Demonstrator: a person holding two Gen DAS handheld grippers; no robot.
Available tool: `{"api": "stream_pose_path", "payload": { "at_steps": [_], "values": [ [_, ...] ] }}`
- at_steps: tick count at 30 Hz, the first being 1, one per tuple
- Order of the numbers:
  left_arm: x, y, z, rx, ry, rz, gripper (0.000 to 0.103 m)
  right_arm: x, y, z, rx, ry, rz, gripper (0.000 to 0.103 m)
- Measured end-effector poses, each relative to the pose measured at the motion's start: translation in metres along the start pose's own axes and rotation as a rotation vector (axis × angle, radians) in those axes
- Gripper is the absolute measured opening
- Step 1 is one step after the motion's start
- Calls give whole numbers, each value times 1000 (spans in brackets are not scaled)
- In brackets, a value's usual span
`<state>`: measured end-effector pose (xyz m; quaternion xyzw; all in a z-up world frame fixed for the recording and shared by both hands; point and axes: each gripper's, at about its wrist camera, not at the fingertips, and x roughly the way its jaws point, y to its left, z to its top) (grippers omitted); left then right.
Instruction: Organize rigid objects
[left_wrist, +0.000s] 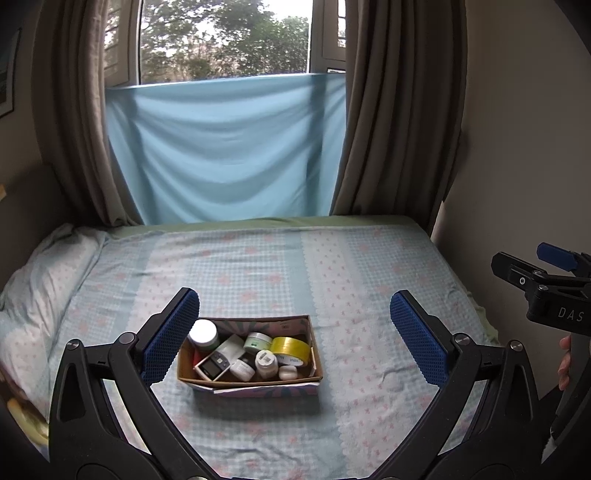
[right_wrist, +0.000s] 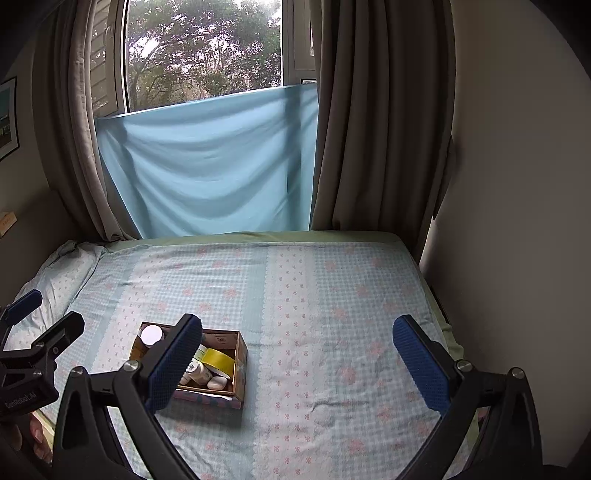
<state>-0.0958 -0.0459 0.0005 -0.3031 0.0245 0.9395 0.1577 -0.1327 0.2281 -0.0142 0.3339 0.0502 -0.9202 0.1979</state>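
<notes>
A small cardboard box (left_wrist: 255, 381) sits on the bed and holds several rigid items: a yellow tape roll (left_wrist: 290, 349), a white-lidded jar (left_wrist: 203, 332), a green-lidded jar (left_wrist: 257, 341), a small white bottle (left_wrist: 266, 362) and a black digital device (left_wrist: 212, 366). My left gripper (left_wrist: 295, 332) is open and empty, held above and before the box. My right gripper (right_wrist: 297, 360) is open and empty, to the right of the box (right_wrist: 242, 369). In the right wrist view its left finger (right_wrist: 173, 365) hides part of the box; the tape roll (right_wrist: 219, 360) shows.
The bed has a blue checked sheet (left_wrist: 332, 280) with a pillow (left_wrist: 40, 288) at the left. A wall (right_wrist: 517, 221) borders the bed on the right. Curtains and a blue cloth (left_wrist: 225, 147) hang at the window behind.
</notes>
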Motion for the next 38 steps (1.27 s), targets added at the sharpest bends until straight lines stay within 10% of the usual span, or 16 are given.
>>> {"api": "stream_pose_path", "payload": {
  "at_steps": [38],
  "values": [
    [-2,2,4,-26,-70,5,103,6,2,5,8,2,-23,103]
  ]
}}
